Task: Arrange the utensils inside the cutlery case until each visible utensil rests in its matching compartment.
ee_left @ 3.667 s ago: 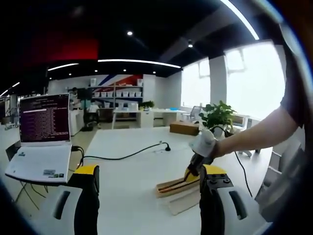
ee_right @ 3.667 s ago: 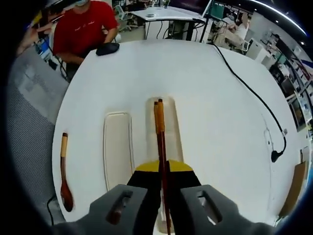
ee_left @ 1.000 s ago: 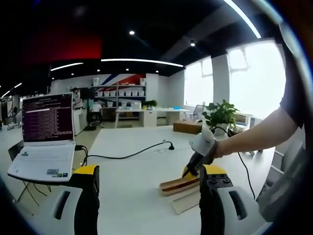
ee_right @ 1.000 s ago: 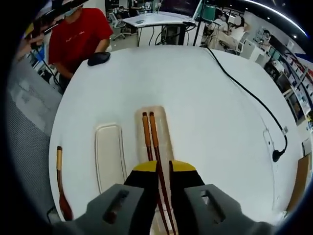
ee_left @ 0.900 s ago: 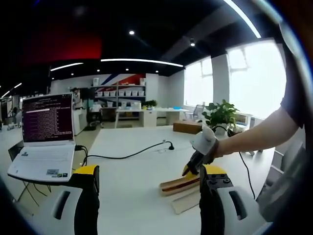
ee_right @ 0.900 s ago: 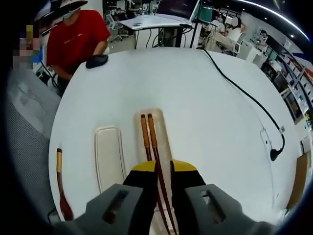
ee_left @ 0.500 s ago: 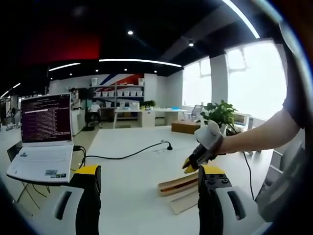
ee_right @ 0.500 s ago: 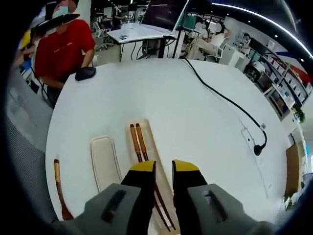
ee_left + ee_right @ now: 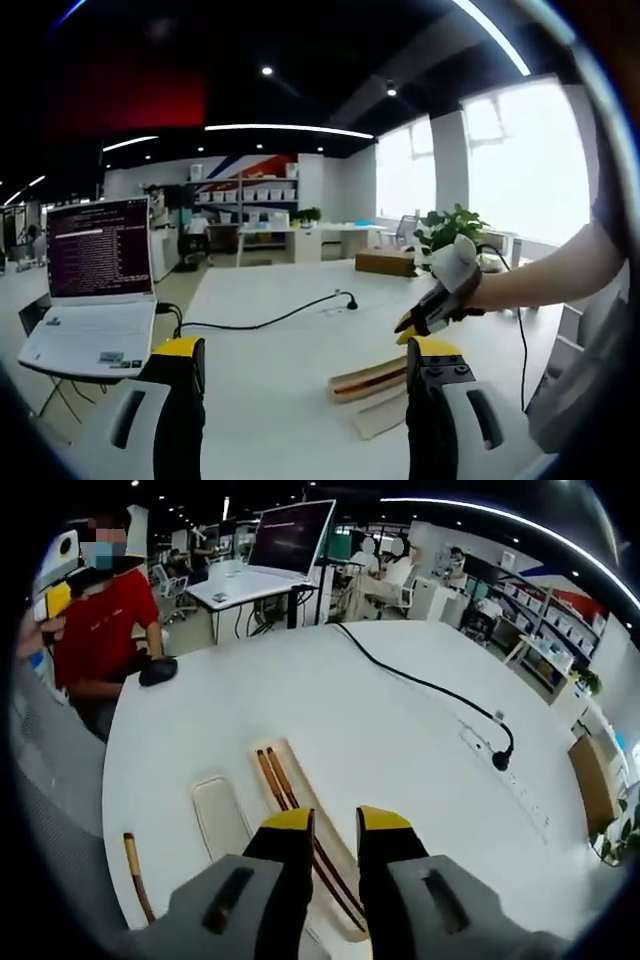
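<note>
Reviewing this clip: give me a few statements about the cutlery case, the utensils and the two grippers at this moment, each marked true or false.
1. The chopsticks lie in a compartment of the cutlery case. True.
2. The right gripper is clamped on the chopsticks. False: its jaws stand open, above them.
3. The spoon rests in the case's other compartment. False: it lies on the white table beside the case.
4. The left gripper holds nothing. True.
5. A laptop sits with its lid closed. False: it is open, screen lit.
</note>
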`<state>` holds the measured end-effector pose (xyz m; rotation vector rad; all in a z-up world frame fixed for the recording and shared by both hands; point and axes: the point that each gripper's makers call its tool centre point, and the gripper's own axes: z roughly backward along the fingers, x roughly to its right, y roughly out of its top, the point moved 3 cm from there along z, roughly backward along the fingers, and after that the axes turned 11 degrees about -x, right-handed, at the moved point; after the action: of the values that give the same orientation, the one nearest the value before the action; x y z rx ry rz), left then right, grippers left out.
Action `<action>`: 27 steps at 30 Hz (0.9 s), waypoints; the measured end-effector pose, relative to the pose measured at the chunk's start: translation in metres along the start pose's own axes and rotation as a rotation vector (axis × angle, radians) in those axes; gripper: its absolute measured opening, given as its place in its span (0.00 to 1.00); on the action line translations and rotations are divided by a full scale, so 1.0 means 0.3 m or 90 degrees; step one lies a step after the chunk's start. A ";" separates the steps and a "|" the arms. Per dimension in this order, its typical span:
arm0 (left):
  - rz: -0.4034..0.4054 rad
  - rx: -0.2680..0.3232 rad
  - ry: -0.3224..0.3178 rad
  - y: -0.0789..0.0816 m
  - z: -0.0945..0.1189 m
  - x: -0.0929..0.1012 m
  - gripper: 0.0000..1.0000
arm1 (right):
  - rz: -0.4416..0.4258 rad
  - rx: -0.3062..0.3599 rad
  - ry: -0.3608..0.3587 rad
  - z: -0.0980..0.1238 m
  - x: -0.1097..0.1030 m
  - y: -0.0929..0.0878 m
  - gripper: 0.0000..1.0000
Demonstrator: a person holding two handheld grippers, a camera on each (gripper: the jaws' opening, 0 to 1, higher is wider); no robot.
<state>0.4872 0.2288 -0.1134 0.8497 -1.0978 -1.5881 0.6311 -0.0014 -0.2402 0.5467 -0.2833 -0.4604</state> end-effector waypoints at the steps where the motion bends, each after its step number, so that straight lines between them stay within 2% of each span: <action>1: 0.001 0.001 0.001 0.001 0.001 -0.001 0.85 | -0.002 0.001 -0.002 0.006 -0.001 -0.003 0.15; 17: -0.012 0.007 0.001 0.012 0.006 0.005 0.85 | -0.030 0.008 -0.014 0.136 -0.046 -0.076 0.16; 20: -0.012 0.009 0.002 0.012 0.009 0.002 0.85 | -0.034 0.010 -0.021 0.158 -0.047 -0.081 0.17; 23: -0.012 0.013 0.002 0.016 0.011 0.001 0.85 | -0.032 0.010 -0.016 0.180 -0.061 -0.082 0.12; 27: -0.006 0.018 0.002 0.018 0.013 -0.003 0.85 | -0.019 0.008 -0.021 0.198 -0.062 -0.079 0.14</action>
<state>0.4858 0.2302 -0.1068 0.8771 -1.1180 -1.5817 0.5844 -0.0359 -0.2073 0.5565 -0.3093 -0.4977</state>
